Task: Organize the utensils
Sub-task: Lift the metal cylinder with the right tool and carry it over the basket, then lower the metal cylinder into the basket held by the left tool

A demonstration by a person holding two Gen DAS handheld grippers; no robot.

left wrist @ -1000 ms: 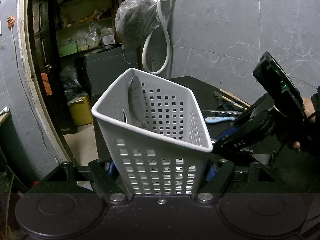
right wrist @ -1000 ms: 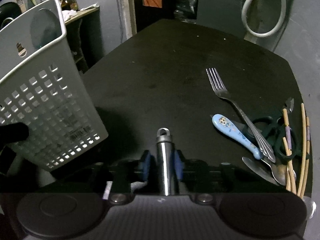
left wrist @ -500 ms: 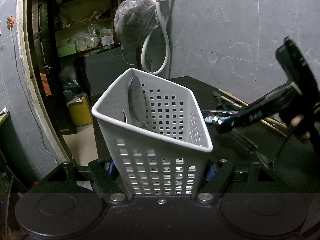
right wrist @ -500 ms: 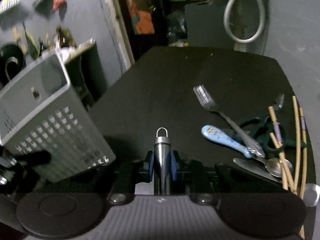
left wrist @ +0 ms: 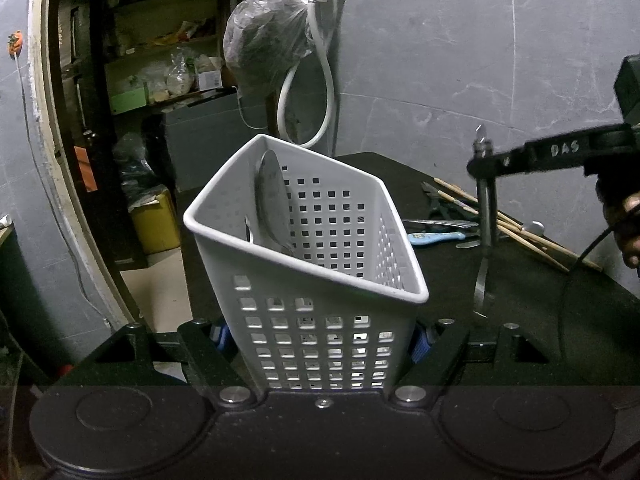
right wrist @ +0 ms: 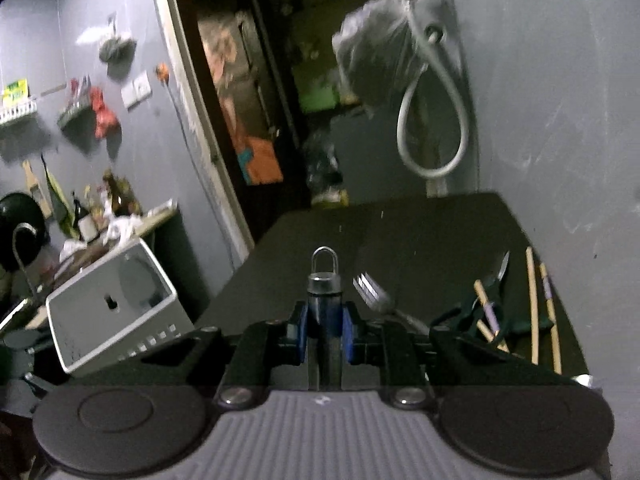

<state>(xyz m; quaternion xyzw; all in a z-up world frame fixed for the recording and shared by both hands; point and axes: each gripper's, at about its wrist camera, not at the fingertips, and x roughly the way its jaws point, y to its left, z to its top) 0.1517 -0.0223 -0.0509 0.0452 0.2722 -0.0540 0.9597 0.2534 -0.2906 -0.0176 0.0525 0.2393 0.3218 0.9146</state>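
Left tool (left wrist: 322,340) is clamped on the lower walls of a white perforated basket (left wrist: 320,280), its blue pads (left wrist: 418,346) pressed against both sides; the basket tilts, with its open mouth facing up and away. Inside the basket, a large metal spoon (left wrist: 272,204) leans against the far-left wall, with a second thin metal piece just beside it, too hidden to identify.

Right tool (right wrist: 324,332) is closed on the dark metal handle of an utensil (right wrist: 323,304), with blue pads (right wrist: 347,336) on either side of the handle and the handle's hanging loop pointing forward. In the left wrist view the same tool (left wrist: 486,164) appears at the right, holding this utensil (left wrist: 485,240) upright above the desk (left wrist: 520,300), with its flat blade hanging down; the basket is to its left, apart from it.

On the black desk, at its far right side, lies a loose group: a fork (right wrist: 376,300), a blue-handled spoon (left wrist: 436,237), dark-handled scissors (right wrist: 496,296) and several wooden chopsticks (right wrist: 532,304). In the right wrist view the basket (right wrist: 112,312) sits at the left edge of the desk (right wrist: 400,232).

Behind the desk, on the grey wall, a white hose (left wrist: 320,92) loops down from a tap, with a filled plastic bag (left wrist: 264,40) hanging beside it.
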